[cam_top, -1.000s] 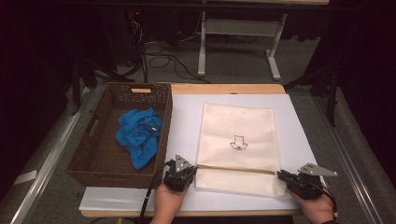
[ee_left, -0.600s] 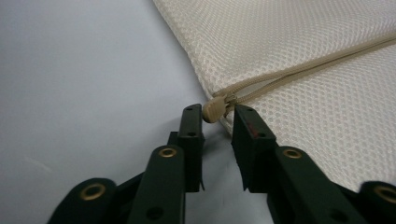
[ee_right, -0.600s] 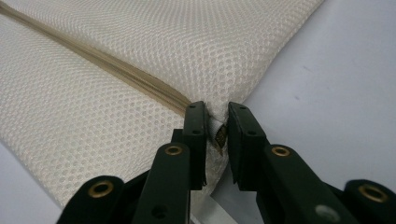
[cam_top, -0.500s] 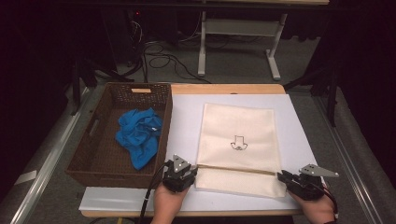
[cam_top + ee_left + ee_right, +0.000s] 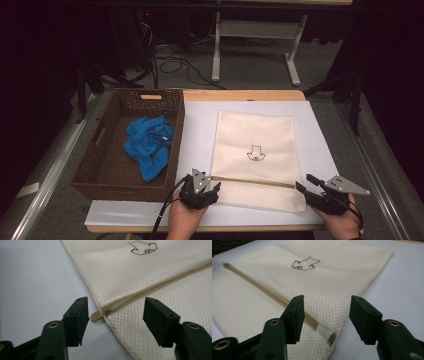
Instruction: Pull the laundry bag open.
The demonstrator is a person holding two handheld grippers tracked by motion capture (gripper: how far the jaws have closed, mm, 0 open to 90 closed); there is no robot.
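While lying flat on the white surface [image 5: 200, 125], just right of a brown wicker basket [image 5: 95, 167] holding a crumpled blue cloth [image 5: 149, 145]: a cream mesh bag [image 5: 257, 150], rectangular, of fine honeycomb weave, with a small dark outline drawing [image 5: 255, 154] near the middle. Across the near end, a tan zipper [image 5: 252, 182], running from one side edge to the other, closed along the length in view. Near edge of bag close to the front of the surface. At the bag's left end, left gripper [image 5: 113, 311], jaws spread and just been opening, pressing on nothing; between them the tan zipper pull [image 5: 96, 315], poking past the bag's edge onto the surface, untouched by either jaw. At the bag's right end, right gripper [image 5: 324, 312], jaws likewise parted and just been opening; between them the bag's corner with the zipper's end and a small white tab [image 5: 324, 334], free of both jaws.
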